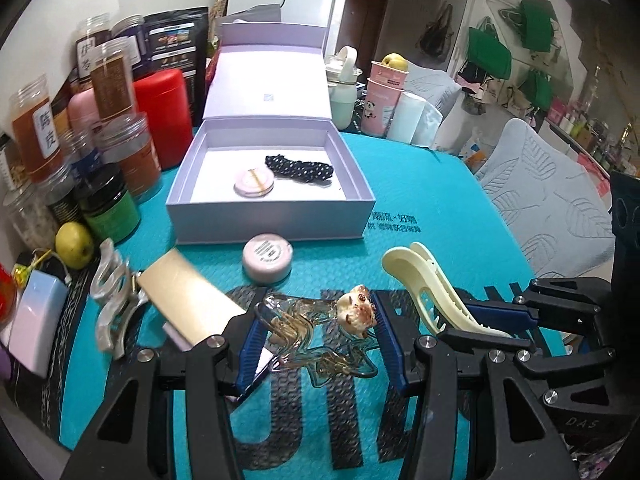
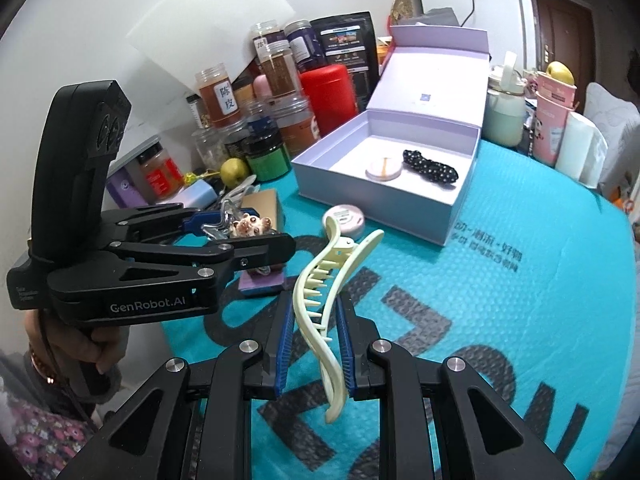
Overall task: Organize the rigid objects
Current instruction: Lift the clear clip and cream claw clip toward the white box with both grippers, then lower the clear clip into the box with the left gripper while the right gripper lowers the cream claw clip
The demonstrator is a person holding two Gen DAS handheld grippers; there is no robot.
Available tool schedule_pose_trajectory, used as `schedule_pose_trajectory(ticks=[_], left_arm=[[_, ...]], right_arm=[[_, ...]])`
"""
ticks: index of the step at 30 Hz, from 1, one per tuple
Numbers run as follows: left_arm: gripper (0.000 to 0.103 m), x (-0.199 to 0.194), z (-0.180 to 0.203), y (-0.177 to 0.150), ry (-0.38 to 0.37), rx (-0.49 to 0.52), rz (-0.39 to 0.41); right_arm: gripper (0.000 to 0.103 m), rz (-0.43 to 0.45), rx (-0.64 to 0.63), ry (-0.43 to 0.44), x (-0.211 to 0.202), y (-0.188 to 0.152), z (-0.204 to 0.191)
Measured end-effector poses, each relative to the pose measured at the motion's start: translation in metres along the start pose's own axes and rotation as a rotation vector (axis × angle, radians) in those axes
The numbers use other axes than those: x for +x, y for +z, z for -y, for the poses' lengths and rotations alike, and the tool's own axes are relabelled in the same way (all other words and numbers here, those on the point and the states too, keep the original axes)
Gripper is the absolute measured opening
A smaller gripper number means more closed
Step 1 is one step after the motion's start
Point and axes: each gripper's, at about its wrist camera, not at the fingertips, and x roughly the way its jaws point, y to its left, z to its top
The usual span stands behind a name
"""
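In the left wrist view my left gripper (image 1: 318,310) is shut on a clear claw clip (image 1: 304,330) with a small bear ornament (image 1: 356,312), held above the teal mat (image 1: 432,200). My right gripper (image 2: 313,304) is shut on a long cream hair clip (image 2: 342,246), its blue pads pressing both sides. Each gripper shows in the other view: the right gripper (image 1: 460,320) at the right with the cream hair clip (image 1: 416,280), the left gripper (image 2: 244,236) at the left with the bear ornament (image 2: 252,226). Ahead stands an open lavender box (image 1: 272,224) holding a round pink compact (image 1: 254,182) and a black beaded clip (image 1: 300,168).
A pink round tin (image 1: 267,258) lies on the mat just in front of the box. A gold card (image 1: 188,304) and a pearly claw clip (image 1: 112,300) lie at the left, near a green apple (image 1: 74,245). Jars (image 1: 116,80) and a red canister (image 1: 164,116) crowd the left edge.
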Motion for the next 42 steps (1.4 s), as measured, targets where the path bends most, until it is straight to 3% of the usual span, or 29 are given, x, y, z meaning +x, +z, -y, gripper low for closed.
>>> schedule_pose_trajectory(ticks=[16, 28, 42], left_arm=[[0.05, 0.021, 0.008, 0.048, -0.01, 0.04, 0.028], [0.05, 0.04, -0.008, 0.088, 0.01, 0.035, 0.046], [0.05, 0.07, -0.03, 0.136, -0.015, 0.048, 0.056]], right_arm=[[0.021, 0.028, -0.049, -0.004, 0.004, 0.045, 0.031], [0.021, 0.064, -0.096, 0.0, 0.017, 0.087, 0.046], [0.021, 0.097, -0.057, -0.046, 0.044, 0.132, 0.081]])
